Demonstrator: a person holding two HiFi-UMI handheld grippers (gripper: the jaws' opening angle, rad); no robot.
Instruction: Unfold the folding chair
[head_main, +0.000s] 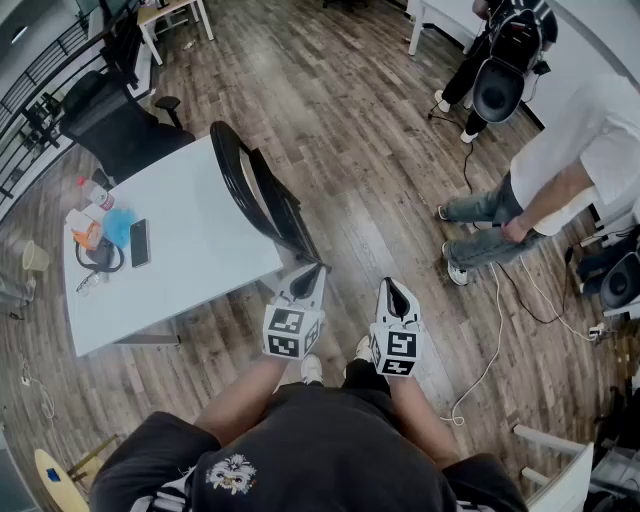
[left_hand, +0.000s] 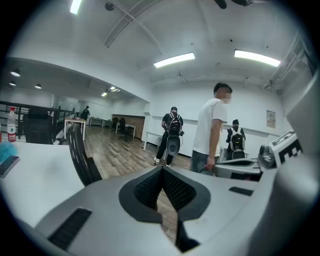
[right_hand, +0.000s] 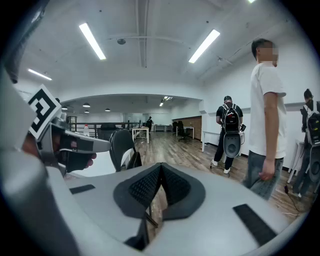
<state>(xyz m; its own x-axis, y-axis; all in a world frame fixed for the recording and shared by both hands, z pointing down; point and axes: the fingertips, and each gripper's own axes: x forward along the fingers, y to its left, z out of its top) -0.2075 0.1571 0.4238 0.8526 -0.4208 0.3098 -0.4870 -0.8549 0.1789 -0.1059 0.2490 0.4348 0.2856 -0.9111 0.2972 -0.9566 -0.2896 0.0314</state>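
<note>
The folded black chair (head_main: 258, 192) leans upright against the near-right edge of the white table (head_main: 195, 255). It also shows at the left in the left gripper view, the chair (left_hand: 81, 156), and in the right gripper view, the chair (right_hand: 121, 145). My left gripper (head_main: 317, 270) is shut and empty, its tips close to the chair's lower end without touching it. My right gripper (head_main: 389, 287) is shut and empty too, held over the wooden floor to the right of the left one. In each gripper view the jaws meet with nothing between them: left gripper (left_hand: 161, 173), right gripper (right_hand: 160, 169).
A person in a white shirt (head_main: 565, 185) stands to the right, and another with a backpack (head_main: 503, 55) farther back. A black office chair (head_main: 112, 128) stands behind the table. A phone (head_main: 139, 242) and small items lie on the table's left end. A white cable (head_main: 492, 335) runs across the floor.
</note>
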